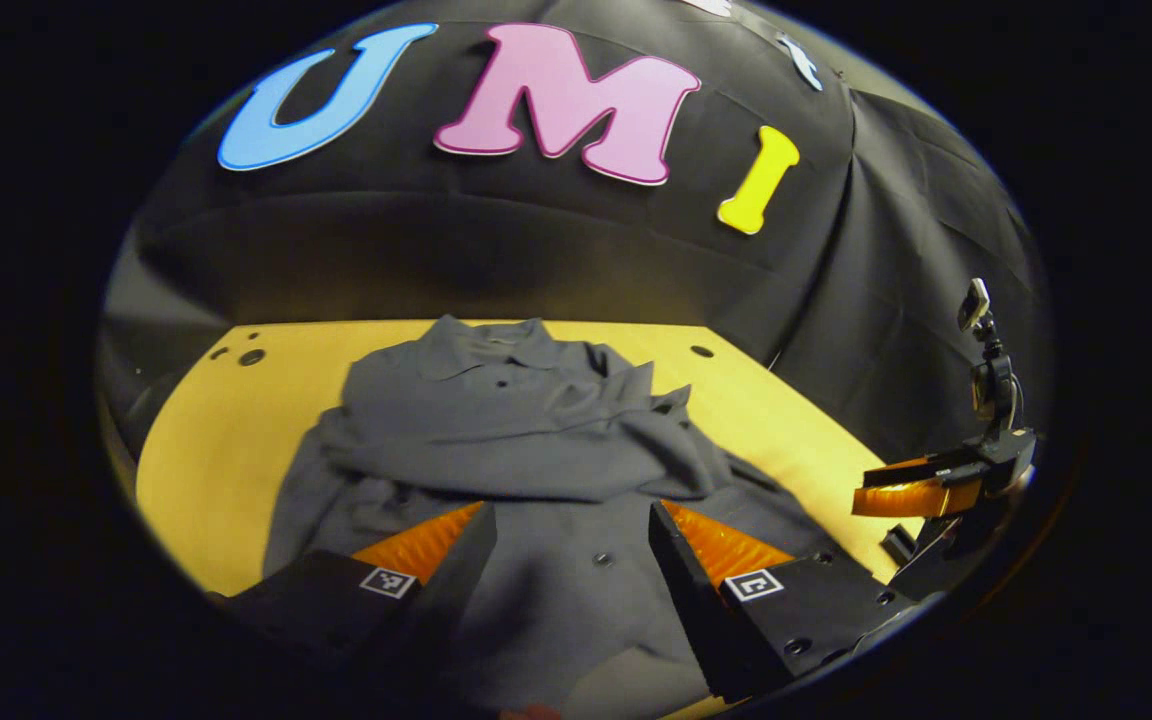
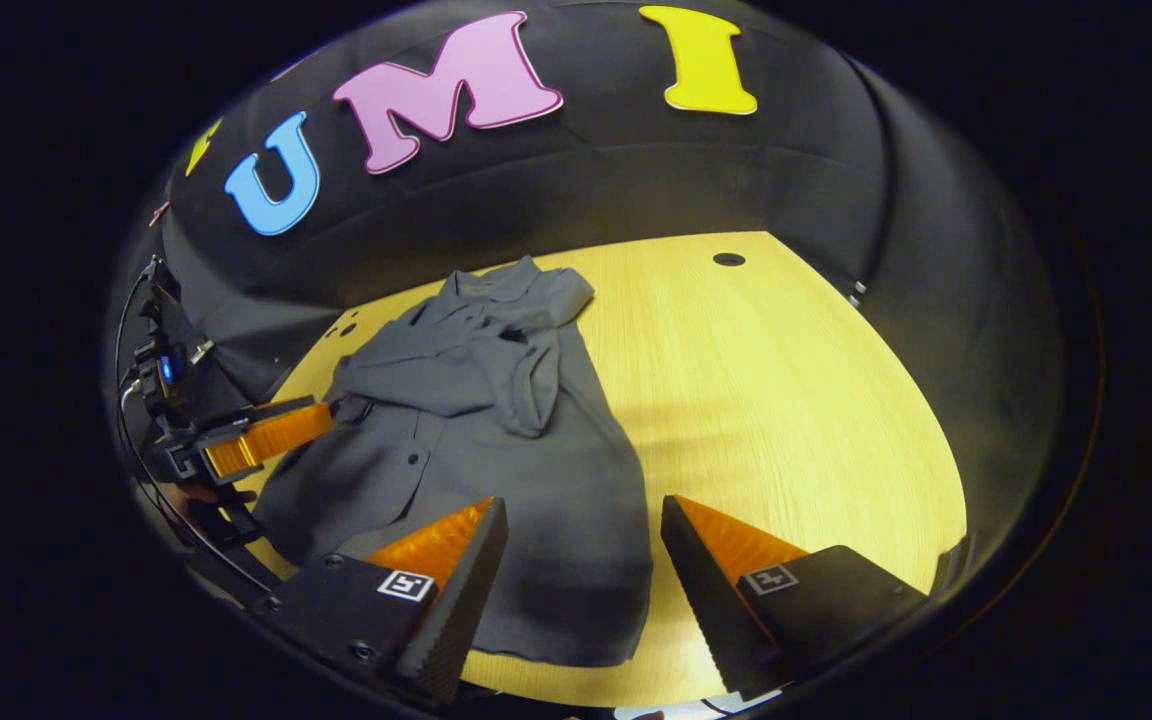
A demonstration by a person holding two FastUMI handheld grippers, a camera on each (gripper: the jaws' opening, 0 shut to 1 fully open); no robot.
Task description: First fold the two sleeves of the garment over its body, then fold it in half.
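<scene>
Two hand-held grippers over one grey shirt (image 1: 536, 430) on the yellow surface (image 2: 786, 380).
No readable label shows on the shirt. Left hand-held gripper (image 1: 571, 560) hangs open above its lower half; right hand-held gripper (image 2: 586, 580) hangs open above its hem, sleeves folded across the body.

The grey button-front cloth garment (image 2: 496, 440) lies flat on the light wooden table (image 2: 786, 400), collar toward the back wall, both sleeves folded across its chest. The left tool (image 1: 571, 555) hangs above its hem; the right tool (image 2: 586, 580) hangs above its near right corner.
</scene>
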